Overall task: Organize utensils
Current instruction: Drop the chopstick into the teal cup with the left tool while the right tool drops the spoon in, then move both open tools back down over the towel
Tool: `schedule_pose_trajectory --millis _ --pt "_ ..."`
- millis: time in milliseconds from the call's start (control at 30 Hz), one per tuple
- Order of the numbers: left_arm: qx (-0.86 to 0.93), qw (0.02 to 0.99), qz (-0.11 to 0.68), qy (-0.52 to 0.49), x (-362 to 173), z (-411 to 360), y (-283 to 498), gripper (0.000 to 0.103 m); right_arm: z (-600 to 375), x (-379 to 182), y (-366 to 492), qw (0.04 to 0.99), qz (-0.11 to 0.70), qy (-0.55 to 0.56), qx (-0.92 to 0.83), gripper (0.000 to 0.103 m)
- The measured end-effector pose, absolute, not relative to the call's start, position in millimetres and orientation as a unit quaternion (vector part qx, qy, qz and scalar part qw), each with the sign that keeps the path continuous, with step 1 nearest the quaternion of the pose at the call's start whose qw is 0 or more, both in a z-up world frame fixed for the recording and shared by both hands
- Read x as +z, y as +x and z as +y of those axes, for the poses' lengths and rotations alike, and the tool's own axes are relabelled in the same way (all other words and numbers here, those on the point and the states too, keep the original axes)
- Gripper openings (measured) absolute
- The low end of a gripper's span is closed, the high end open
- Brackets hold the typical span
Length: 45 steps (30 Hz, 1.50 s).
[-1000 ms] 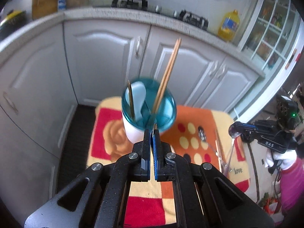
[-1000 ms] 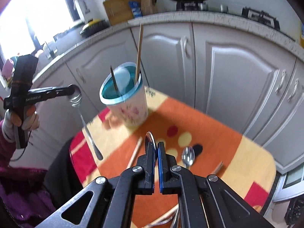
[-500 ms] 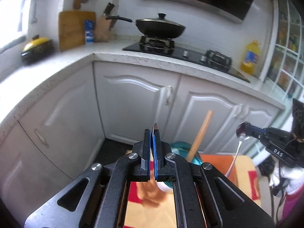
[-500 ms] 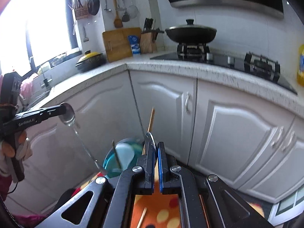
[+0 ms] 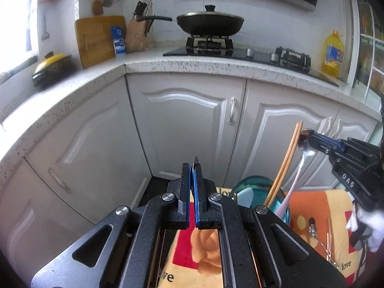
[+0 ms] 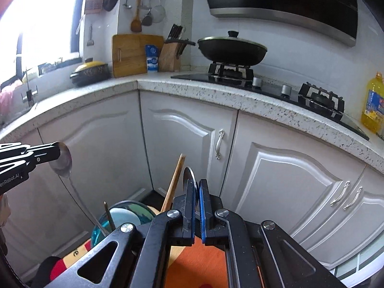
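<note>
Left gripper (image 5: 192, 168), seen along its own fingers, is pressed together on the bowl of a metal spoon, the left-hand spoon (image 6: 63, 160). In the right wrist view its handle hangs down towards the teal-lined utensil cup (image 5: 249, 184). Right gripper (image 6: 196, 187) likewise pinches the right-hand spoon (image 5: 304, 144) by the bowl, and its pale handle slopes down to the cup's rim. Whether either handle tip is already inside the rim cannot be told. The cup stands on the patterned tablecloth (image 5: 336, 201) at the near edge of both views, in front of the white corner cabinets. Hazards, as judged: each spoon is held only by a smooth, curved bowl with the long handle dangling, so it may swivel or slide out between the pads. Both handles approach one opening together and may strike each other or the upright orange chopsticks (image 5: 285, 163). A sideways push on those could tip the light cup. A handle released outside the rim would fall onto the cloth. Count: two grippers, each holding one spoon; one cup holding two orange chopsticks, one pale ceramic spoon (image 5: 244, 195) and one dark slim stick (image 6: 108, 216). On the cloth beside the cup lies one loose metal spoon (image 5: 312, 226), with thin rods beside it, probably chopsticks, too indistinct to count.
</note>
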<state>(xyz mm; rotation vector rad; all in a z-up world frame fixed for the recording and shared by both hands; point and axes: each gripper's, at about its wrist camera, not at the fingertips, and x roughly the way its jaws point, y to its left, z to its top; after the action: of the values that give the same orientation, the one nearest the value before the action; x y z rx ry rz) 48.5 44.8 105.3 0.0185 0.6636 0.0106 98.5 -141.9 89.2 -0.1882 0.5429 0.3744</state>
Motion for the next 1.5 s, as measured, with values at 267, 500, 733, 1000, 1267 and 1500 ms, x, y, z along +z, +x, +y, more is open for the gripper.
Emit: schedule_pose_trajectory --millis 267,500,733,1000,1267,1500 --pt "-0.004 0.939 0.345 0.011 85 33 52 0.001 -139 64 92 0.928 0.298 -0.096 0.203 0.004" --pt "-0.016 0.933 0.361 0.011 73 16 52 0.001 -135 40 90 0.900 0.357 -0.077 0.237 0.008" --pt "-0.042 0.918 0.395 -0.021 68 14 56 0.007 -154 43 92 0.887 0.381 0.004 0.262 0.025" --pt "-0.061 0.915 0.392 -0.065 81 25 44 0.040 -173 60 77 0.891 0.372 0.012 0.258 0.026" --pt "-0.075 0.918 0.383 -0.070 97 22 19 0.040 -189 61 58 0.890 0.377 0.014 0.256 0.028" --pt "-0.122 0.913 0.384 -0.058 101 -7 -9 0.040 -224 63 35 0.884 0.397 0.007 0.245 0.034"
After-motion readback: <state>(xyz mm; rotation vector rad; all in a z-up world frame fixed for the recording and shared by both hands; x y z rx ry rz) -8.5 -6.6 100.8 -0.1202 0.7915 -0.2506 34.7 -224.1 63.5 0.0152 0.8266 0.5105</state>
